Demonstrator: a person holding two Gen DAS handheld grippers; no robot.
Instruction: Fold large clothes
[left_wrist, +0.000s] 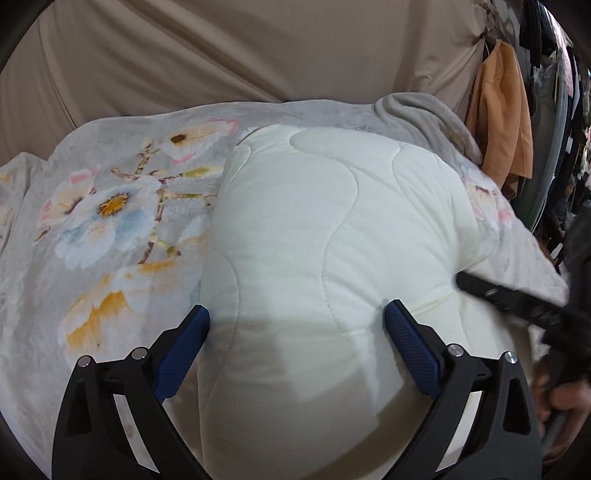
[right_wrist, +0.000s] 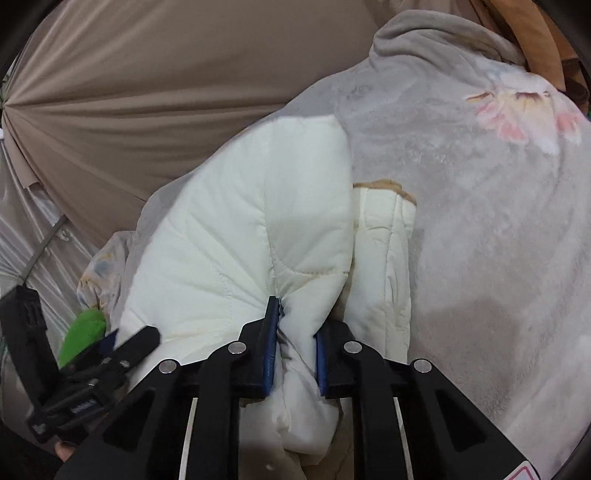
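A cream quilted padded garment (left_wrist: 325, 236) lies folded in a thick bundle on a grey floral blanket (left_wrist: 110, 206). My left gripper (left_wrist: 297, 314) is open, its blue pads straddling the near part of the bundle from above. In the right wrist view, my right gripper (right_wrist: 295, 325) is shut on a bunched edge of the same garment (right_wrist: 240, 240), with cloth pinched between the blue pads. The right gripper's black finger (left_wrist: 509, 299) shows at the garment's right side in the left wrist view. The left gripper (right_wrist: 92, 365) shows at lower left in the right wrist view.
A beige draped sheet (left_wrist: 221, 48) hangs behind the bed. An orange garment (left_wrist: 502, 110) hangs at the right with dark clothes beyond. A grey blanket fold (right_wrist: 443, 48) lies at the far edge. Something green (right_wrist: 83, 328) shows beside the left gripper.
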